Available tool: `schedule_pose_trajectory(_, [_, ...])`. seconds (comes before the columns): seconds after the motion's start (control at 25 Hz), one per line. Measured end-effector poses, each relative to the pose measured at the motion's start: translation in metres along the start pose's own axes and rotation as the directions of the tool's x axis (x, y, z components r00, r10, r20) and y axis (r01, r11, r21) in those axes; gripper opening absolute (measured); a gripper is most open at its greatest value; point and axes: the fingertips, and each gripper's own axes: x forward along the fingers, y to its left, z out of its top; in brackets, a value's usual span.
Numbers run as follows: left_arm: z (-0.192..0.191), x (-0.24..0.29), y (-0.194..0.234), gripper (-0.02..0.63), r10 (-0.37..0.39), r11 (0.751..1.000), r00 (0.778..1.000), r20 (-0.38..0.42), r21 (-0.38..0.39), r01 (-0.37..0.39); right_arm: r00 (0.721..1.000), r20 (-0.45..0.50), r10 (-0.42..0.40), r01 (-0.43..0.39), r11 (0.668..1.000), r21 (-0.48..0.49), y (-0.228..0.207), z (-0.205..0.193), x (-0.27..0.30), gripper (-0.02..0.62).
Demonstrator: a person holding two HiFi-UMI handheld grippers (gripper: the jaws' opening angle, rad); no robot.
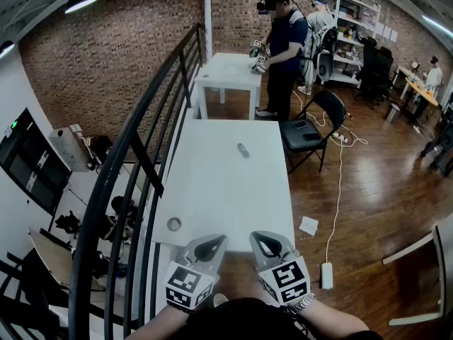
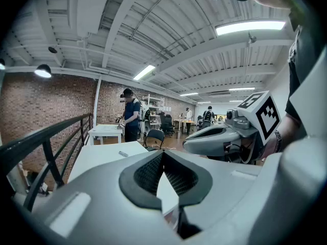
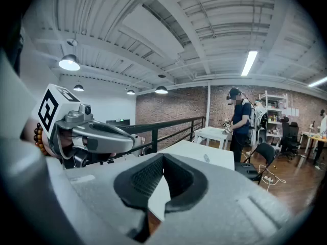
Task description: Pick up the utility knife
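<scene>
The utility knife [image 1: 243,149] is a small grey bar lying on the white table [image 1: 219,190], a little beyond its middle. It also shows far off as a speck in the left gripper view [image 2: 123,153] and in the right gripper view [image 3: 206,157]. My left gripper [image 1: 216,243] and my right gripper [image 1: 260,241] hover side by side at the table's near edge, well short of the knife. Both are shut, their dark pads meeting at the tips [image 2: 163,153] [image 3: 163,158], with nothing between them.
A small round object [image 1: 174,224] lies near the table's front left corner. A black railing [image 1: 141,154] runs along the table's left side. A black folding chair [image 1: 315,126] stands at the right. A person [image 1: 283,48] works at a second white table [image 1: 226,73] behind.
</scene>
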Motion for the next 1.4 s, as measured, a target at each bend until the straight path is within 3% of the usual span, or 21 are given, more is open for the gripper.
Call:
schedule_pose_trajectory(0.36, [0.02, 0.002, 0.068, 0.017, 0.008, 1.0, 1.0, 0.026, 0.01, -0.008, 0.999, -0.038, -0.01, 0.009, 0.999, -0.034, -0.011, 0.024, 0.074, -0.008])
schedule_pose_trajectory(0.68, [0.016, 0.032, 0.104, 0.017, 0.017, 1.0, 1.0, -0.018, 0.002, -0.017, 0.996, -0.084, -0.008, 0.009, 1.0, 0.003, -0.049, 0.018, 0.128, -0.008])
schedule_pose_trajectory(1.4, [-0.011, 0.213, 0.217, 0.017, 0.035, 0.997, 0.98, -0.194, -0.054, -0.046, 0.979, -0.202, -0.01, 0.025, 0.997, 0.07, -0.218, -0.034, 0.319, 0.064])
